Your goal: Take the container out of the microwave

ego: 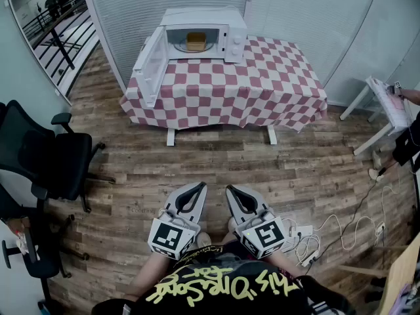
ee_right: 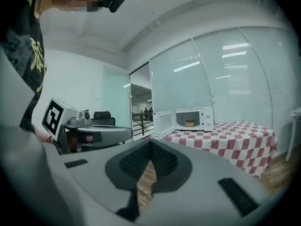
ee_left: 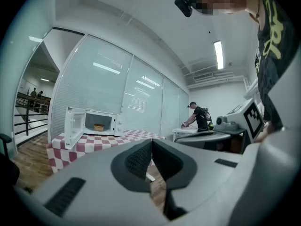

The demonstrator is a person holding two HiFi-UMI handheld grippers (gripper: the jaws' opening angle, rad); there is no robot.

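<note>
Container (ego: 194, 41) inside the microwave (ego: 203, 33) on the worktop (ego: 262, 84) well ahead of me, microwave door (ego: 151, 66) swung open leftward, office chair (ego: 46, 156) on my left.

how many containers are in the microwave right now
1. A tan container sits centrally inside the open microwave, at the back of the checkered table. Nothing else shows inside, though cavity corners may be hidden.

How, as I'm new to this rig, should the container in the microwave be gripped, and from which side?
Probably take the container by its near rim, coming straight in from the front. It sits mid-cavity in the microwave; walls and roof close off every other side, and the door is swung wide to the left. It looks open-topped, so one jaw could go inside.
</note>
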